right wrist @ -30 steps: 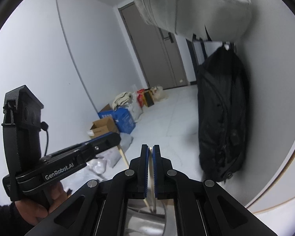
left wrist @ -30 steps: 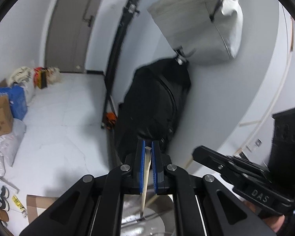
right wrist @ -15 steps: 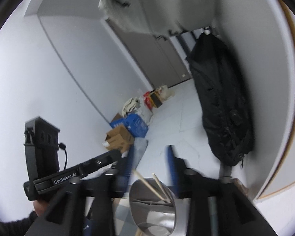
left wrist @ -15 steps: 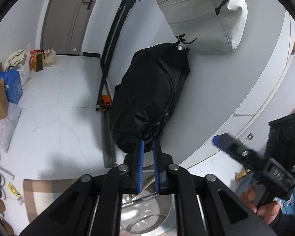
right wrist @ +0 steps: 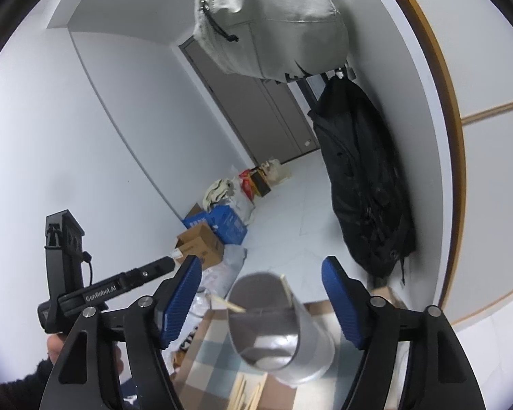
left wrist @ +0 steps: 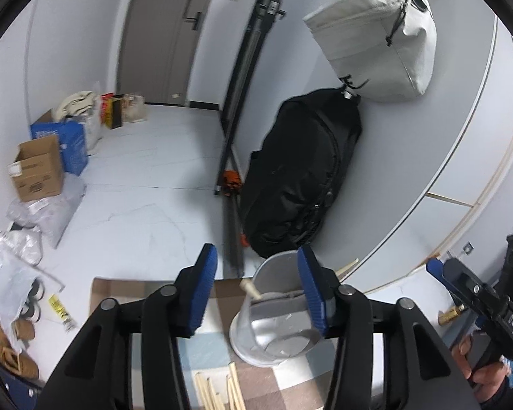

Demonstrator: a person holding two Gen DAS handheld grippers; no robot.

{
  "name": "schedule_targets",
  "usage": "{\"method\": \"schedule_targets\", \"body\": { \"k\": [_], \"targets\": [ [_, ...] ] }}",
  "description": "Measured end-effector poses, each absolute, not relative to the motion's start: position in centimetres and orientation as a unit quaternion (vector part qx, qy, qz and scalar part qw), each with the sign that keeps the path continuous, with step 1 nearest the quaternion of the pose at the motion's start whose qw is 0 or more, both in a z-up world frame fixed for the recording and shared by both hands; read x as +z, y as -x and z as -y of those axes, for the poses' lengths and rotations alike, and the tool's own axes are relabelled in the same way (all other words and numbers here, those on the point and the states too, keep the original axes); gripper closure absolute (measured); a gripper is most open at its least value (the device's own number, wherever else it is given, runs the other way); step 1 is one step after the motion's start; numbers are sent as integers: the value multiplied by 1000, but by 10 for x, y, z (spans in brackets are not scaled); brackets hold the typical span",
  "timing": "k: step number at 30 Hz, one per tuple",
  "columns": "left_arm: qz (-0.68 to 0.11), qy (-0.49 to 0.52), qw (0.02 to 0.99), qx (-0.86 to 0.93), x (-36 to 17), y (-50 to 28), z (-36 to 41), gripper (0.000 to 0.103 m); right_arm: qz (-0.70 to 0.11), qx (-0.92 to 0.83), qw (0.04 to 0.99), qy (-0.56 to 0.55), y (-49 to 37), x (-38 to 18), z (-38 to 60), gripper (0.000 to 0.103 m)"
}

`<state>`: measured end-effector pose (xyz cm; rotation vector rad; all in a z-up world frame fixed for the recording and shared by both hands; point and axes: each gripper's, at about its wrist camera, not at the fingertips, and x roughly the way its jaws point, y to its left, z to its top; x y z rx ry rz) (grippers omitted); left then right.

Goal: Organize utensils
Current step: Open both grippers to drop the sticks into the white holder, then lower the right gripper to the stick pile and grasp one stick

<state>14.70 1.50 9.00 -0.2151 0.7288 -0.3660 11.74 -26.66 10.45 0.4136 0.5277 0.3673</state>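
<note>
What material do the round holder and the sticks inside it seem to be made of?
Holder: likely metal, brushed silver finish, since its inner wall shows soft grey reflections. Sticks: probably wood or bamboo, pale tan and matte, with squared ends; which of the two cannot be told.

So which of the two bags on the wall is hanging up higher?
The light grey bag hangs higher, up near the top of the wall. The black backpack hangs just below it and reaches down to the floor.
</note>
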Motion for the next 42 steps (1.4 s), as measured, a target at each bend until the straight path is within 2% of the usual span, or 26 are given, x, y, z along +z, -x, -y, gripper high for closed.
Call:
{"method": "schedule_targets", "body": {
  "k": [2, 6, 11, 20, 32, 34, 39, 40, 41, 42],
  "targets": [
    [-346, 104, 918, -164, 90, -139, -17, 46, -258, 180, 928, -199, -109, 102, 263, 27],
    [-321, 95, 932, -138, 94, -117, -18, 42, -259, 184, 928, -194, -91, 98, 252, 22],
    [-298, 79, 945, -110, 91, -91, -20, 24, -264, 188, 928, -185, -72, 90, 241, 16],
    [-319, 78, 941, -79, 53, -66, -40, 21, -285, 192, 923, -173, -50, 73, 225, 7],
    [-341, 84, 934, -61, 10, -51, -65, 21, -351, 182, 908, -137, -49, 23, 196, 7],
    [-345, 86, 933, -58, 3, -49, -70, 21, -361, 183, 905, -131, -49, 15, 189, 9],
    [-356, 83, 930, -47, -15, -48, -81, 21, -407, 200, 884, -114, -56, -16, 164, 35],
    [-362, 80, 928, -47, -20, -48, -82, 21, -416, 202, 879, -112, -59, -23, 159, 37],
    [-368, 76, 926, -46, -22, -49, -83, 21, -423, 203, 876, -111, -61, -28, 156, 45],
    [-369, 75, 925, -46, -22, -47, -84, 21, -437, 213, 867, -110, -65, -37, 148, 64]
  ]
}}
